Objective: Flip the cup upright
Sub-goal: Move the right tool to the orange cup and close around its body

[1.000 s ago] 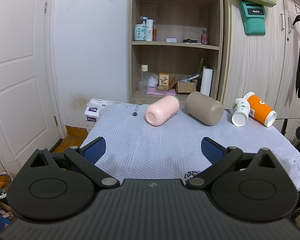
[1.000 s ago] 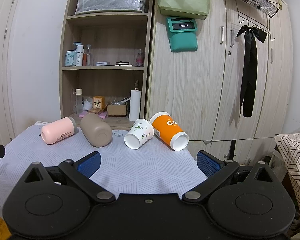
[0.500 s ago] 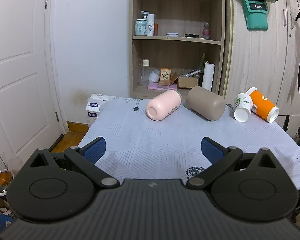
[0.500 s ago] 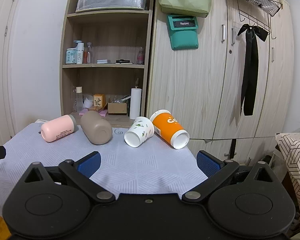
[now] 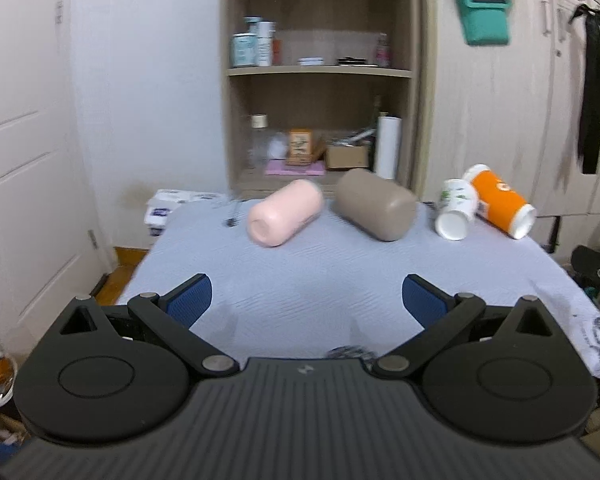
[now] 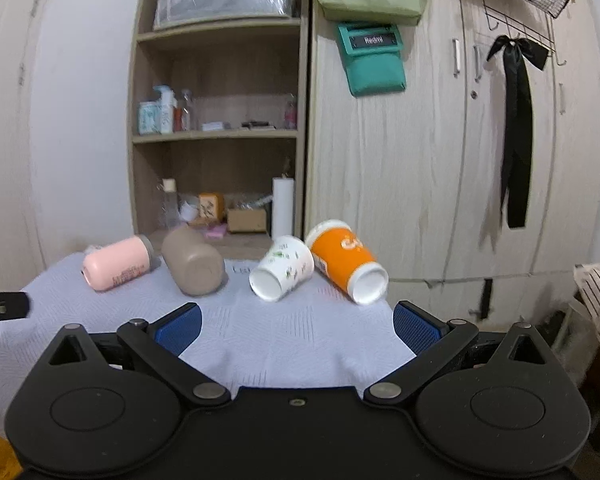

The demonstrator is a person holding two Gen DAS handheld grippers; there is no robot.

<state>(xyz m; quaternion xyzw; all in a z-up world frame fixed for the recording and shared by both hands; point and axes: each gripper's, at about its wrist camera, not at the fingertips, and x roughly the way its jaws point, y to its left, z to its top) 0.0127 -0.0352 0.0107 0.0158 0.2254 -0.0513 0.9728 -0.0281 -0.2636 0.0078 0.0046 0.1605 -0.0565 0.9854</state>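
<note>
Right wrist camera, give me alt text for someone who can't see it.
Four cups lie on their sides on a table covered in a pale cloth: a pink cup, a brown cup, a white cup and an orange cup. The right gripper is in front of them, jaws open and empty. Shelves and a wardrobe stand behind.

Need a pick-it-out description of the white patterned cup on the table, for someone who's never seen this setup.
Find the table with the pale cloth before the wooden wardrobe. Four cups lie tipped there; the white cup is third from the left, touching the orange cup. It is the smallest, with green leafy print.
</note>
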